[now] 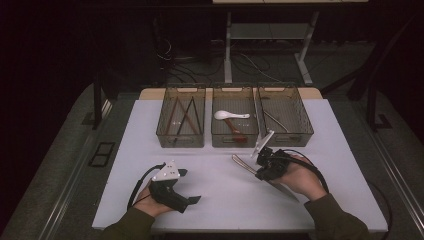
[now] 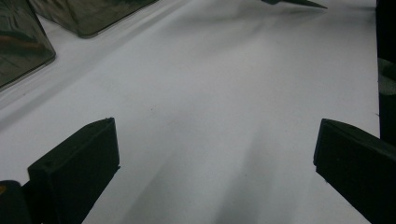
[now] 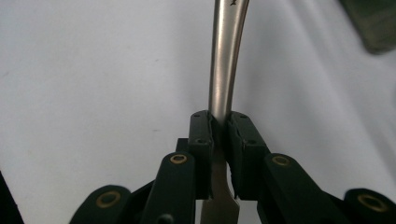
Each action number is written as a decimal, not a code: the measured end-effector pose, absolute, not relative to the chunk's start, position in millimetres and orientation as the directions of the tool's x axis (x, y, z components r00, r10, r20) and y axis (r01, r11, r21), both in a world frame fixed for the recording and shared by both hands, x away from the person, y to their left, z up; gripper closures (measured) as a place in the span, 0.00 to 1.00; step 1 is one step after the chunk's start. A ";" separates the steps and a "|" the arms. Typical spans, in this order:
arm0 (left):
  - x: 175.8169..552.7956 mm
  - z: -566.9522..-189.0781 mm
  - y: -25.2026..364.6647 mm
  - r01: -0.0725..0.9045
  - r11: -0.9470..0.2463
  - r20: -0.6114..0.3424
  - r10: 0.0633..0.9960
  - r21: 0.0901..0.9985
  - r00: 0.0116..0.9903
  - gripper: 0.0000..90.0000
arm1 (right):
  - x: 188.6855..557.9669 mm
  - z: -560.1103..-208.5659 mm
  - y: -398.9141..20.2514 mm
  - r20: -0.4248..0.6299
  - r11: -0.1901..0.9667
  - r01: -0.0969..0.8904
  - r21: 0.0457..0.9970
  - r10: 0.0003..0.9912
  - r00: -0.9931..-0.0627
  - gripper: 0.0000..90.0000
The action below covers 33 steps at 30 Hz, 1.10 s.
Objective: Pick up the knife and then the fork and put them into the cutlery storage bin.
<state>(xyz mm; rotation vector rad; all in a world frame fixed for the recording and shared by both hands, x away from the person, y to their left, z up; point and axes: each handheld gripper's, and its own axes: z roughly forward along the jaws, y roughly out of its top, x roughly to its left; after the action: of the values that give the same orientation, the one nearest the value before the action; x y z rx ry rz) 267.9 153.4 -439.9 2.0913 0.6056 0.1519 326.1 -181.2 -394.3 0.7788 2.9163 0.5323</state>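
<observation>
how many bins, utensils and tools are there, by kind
bins: 3 (left, middle, right)
chopsticks: cannot count, crossed in the left bin
spoons: 2, white spoon, red-handled spoon
knives: 1, metal knife
tools: 2, left tool, right tool
total without chopsticks: 8

Black grippers (image 1: 172, 192) (brass screws), olive sleeves (image 1: 340, 220)

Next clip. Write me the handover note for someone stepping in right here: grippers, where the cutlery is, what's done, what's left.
Left gripper: open, empty, low over the white table.
Right gripper: shut on a silver metal table knife, held just above the table.
Three clear plastic bins at the far edge: dark chopsticks left, white spoon middle, thin metal utensil right.
Left: likely dropping the knife in the right bin.
</observation>
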 end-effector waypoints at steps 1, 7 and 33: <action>267.8 -440.0 153.4 0.362 -0.453 -0.122 0.476 0.815 0.871 0.00 | 327.6 -392.5 -185.1 0.020 0.801 0.476 0.364 0.504 -0.864 0.89; 267.9 -440.0 153.4 0.364 -0.452 -0.124 0.477 0.815 0.870 0.00 | 335.5 -380.4 -210.6 0.059 0.701 0.526 0.482 0.573 -0.818 0.89; 268.7 -440.2 153.9 0.366 -0.448 -0.128 0.477 0.816 0.870 0.00 | 396.4 -307.6 -300.7 0.086 0.298 0.501 0.813 0.788 -0.609 0.89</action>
<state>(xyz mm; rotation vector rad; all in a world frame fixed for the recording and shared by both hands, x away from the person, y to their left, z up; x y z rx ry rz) 268.7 153.9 -440.2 2.0861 0.6101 0.1473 396.4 -300.7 -307.6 1.1634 2.2416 1.2197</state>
